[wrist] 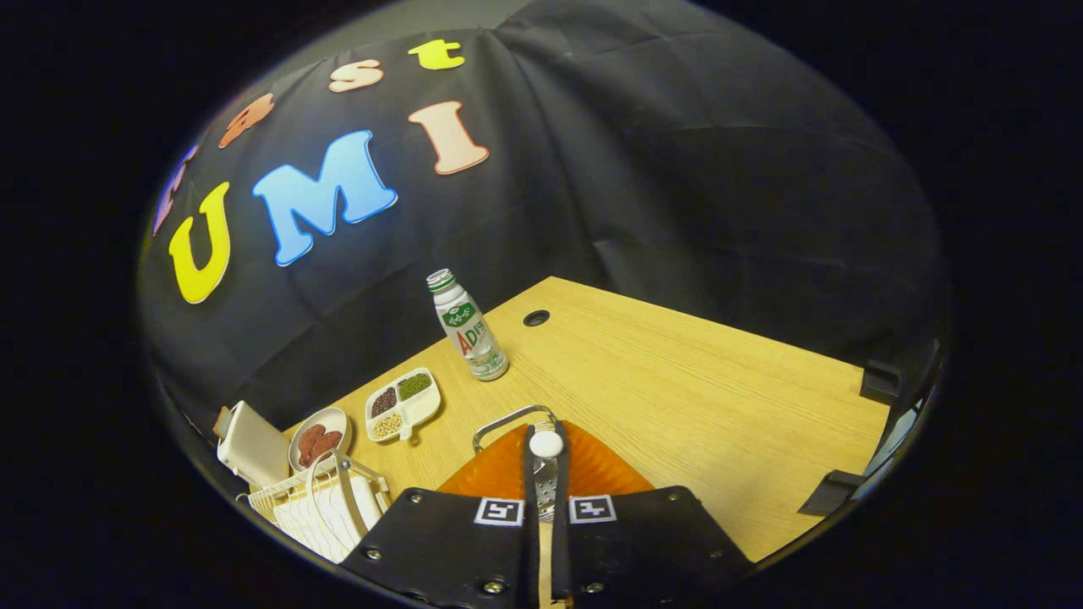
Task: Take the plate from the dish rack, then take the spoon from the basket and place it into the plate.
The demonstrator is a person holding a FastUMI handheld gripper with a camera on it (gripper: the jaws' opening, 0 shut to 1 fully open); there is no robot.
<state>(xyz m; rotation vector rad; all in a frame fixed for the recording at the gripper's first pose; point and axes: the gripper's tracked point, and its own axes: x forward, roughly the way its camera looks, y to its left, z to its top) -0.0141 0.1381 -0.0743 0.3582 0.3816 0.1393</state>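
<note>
Here the claw (546, 474) pinches the spoon (546, 461) above the plate (592, 469).

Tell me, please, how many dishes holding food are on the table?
2: a small round dish of reddish pieces beside the dish rack, and a divided dish of beans between it and the bottle. More may be hidden behind the gripper.

Light wood table (694, 397) with round cable hole (536, 318) carries upright bottle (468, 326), divided bean tray (403, 403), small oval dish (320, 437), white dish rack (317, 505), orange basket (592, 469), all near the wall-side edge.
</note>
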